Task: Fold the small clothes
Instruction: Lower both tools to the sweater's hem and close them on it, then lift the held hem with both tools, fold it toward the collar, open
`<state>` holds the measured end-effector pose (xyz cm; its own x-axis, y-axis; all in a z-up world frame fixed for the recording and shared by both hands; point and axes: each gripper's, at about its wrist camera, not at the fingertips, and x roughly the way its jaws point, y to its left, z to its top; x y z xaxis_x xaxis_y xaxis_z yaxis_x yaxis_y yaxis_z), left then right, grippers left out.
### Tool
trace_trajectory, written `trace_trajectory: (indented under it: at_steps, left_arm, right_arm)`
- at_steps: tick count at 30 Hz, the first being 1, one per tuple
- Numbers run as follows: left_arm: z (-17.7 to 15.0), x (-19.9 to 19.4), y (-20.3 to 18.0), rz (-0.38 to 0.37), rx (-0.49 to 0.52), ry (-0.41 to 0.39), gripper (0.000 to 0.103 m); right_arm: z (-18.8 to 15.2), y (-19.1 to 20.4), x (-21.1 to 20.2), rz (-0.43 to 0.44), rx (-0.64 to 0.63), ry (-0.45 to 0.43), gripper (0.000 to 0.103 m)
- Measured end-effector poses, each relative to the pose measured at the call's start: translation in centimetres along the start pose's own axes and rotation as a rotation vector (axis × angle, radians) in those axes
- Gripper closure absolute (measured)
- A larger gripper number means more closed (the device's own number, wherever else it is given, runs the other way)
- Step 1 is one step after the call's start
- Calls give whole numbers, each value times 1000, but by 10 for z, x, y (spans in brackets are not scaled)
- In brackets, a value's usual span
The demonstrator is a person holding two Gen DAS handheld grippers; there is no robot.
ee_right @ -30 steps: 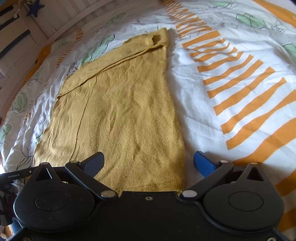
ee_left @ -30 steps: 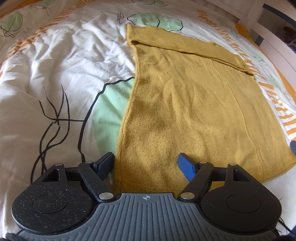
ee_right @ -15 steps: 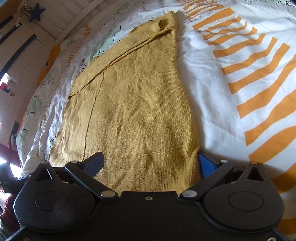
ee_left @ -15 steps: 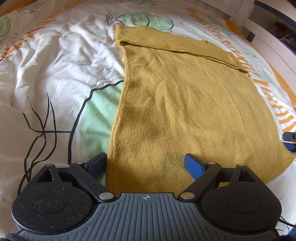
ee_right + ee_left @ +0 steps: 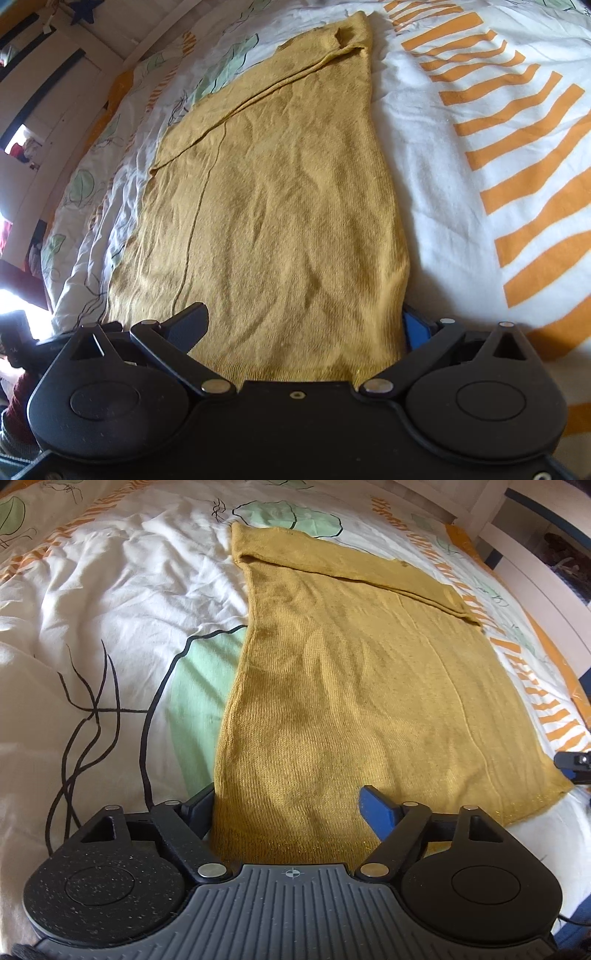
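Your yellow knit top (image 5: 354,686) lies flat on the bed cover (image 5: 122,602), soft and a bit wrinkly, with tiny ribs and one part folded over at the far end. The cover is white and crumpled, with green leaves and orange stripes.

Your left gripper (image 5: 288,805) has just been closing a little, but it is open around the top's near left corner. Your right gripper (image 5: 306,326) is open around the near right corner.

One mustard knit garment (image 5: 354,686), one patterned duvet (image 5: 122,602), two hand-held grippers: left (image 5: 288,805), right (image 5: 306,328).
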<state>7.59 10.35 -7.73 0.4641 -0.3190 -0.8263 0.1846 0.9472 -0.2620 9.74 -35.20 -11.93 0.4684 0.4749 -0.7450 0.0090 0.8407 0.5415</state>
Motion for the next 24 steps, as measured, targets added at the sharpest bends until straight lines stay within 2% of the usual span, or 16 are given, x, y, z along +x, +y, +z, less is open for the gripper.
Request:
trace_trajectory:
  at_steps: [6, 10, 13, 15, 16, 18, 24]
  left_arm:
    - [-1, -2, 5, 3, -27, -7, 44]
    - [0, -3, 12, -10, -73, -17, 65]
    - [-1, -4, 19, -28, -122, -28, 81]
    - [-1, -4, 22, -41, -145, -32, 86]
    - [-1, -5, 23, -49, -151, -35, 91]
    - [-1, -5, 23, -59, -153, -38, 95]
    - [1, -11, 21, -86, -163, -72, 97]
  right_arm:
    - [-6, 3, -5, 3, -22, 10, 2]
    - [-4, -2, -4, 11, 11, 3, 3]
    - [-4, -7, -7, 0, 42, -15, 21]
    - [-4, -15, -10, -3, 95, -29, 49]
    - [-5, -21, -11, 2, 131, -31, 56]
    - [-7, -31, -12, 14, 195, -37, 81]
    - [-8, -23, -14, 21, 165, -64, 89]
